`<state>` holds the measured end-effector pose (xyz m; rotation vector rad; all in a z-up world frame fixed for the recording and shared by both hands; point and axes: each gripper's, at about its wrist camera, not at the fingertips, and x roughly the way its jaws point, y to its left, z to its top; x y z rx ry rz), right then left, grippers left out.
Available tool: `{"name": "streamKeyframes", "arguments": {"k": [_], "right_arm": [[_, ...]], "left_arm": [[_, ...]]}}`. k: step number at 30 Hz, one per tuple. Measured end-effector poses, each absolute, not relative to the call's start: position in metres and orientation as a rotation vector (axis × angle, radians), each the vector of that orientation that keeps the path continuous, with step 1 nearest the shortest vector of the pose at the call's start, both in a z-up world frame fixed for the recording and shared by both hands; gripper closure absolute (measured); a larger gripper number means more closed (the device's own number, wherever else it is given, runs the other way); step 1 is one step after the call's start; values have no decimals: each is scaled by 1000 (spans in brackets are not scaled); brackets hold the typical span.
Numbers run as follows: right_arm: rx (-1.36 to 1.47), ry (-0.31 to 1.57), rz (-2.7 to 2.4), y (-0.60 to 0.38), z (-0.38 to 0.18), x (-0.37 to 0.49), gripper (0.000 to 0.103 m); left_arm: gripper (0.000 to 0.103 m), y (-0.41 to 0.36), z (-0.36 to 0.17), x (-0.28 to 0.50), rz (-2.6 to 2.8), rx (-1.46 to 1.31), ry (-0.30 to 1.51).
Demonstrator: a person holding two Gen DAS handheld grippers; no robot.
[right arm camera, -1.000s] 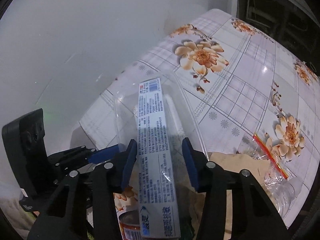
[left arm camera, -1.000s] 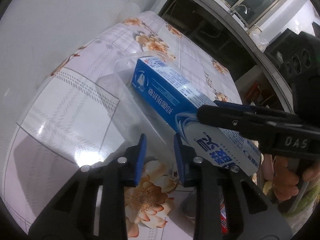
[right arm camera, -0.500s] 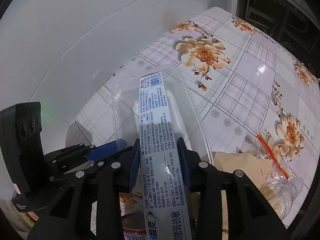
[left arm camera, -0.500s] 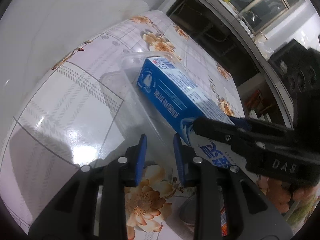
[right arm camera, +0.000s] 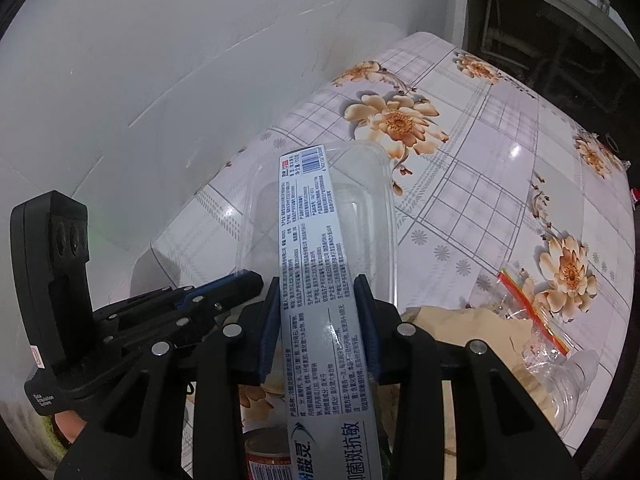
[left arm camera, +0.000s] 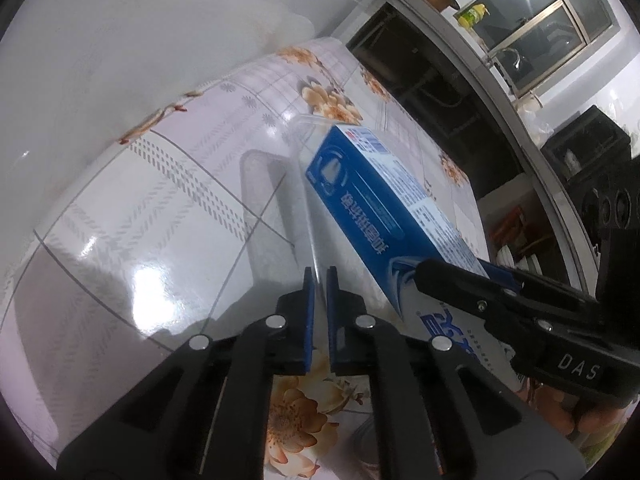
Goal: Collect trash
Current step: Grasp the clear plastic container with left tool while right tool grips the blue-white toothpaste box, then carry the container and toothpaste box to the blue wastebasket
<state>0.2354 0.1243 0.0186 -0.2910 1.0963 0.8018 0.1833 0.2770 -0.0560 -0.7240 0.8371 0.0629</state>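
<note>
A clear plastic tray (right arm camera: 360, 216) is held tilted above the floral table. My left gripper (left arm camera: 319, 280) is shut on the tray's near rim (left arm camera: 310, 216). My right gripper (right arm camera: 318, 292) is shut on a long blue and white toothpaste box (right arm camera: 316, 248), whose far end reaches into the tray. In the left wrist view the box (left arm camera: 380, 208) lies to the right, with the right gripper (left arm camera: 424, 272) clamping it.
The floral tablecloth (right arm camera: 500, 152) runs up to a white wall (right arm camera: 160, 60). A clear bag with a red strip (right arm camera: 532, 320), brown paper (right arm camera: 460, 324) and a red can (right arm camera: 266, 456) lie near the right gripper. A dark counter (left arm camera: 440, 60) stands beyond the table.
My left gripper has closed from open onto the tray's rim. My right gripper has closed on the box. The tray and box have lifted and tilted.
</note>
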Motion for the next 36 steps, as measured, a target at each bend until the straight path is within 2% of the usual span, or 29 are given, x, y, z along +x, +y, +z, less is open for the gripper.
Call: {"name": "streamKeyframes", "arguments": {"k": [18, 28, 36], "right_arm": [[-148, 940, 786, 75, 64, 217, 68], [53, 849, 726, 9, 92, 203, 68], [157, 815, 631, -46, 94, 182, 68]], "left_arm": [[101, 279, -25, 164, 68, -734, 715], [101, 269, -5, 151, 39, -727, 667], [101, 253, 15, 145, -21, -707, 633]]}}
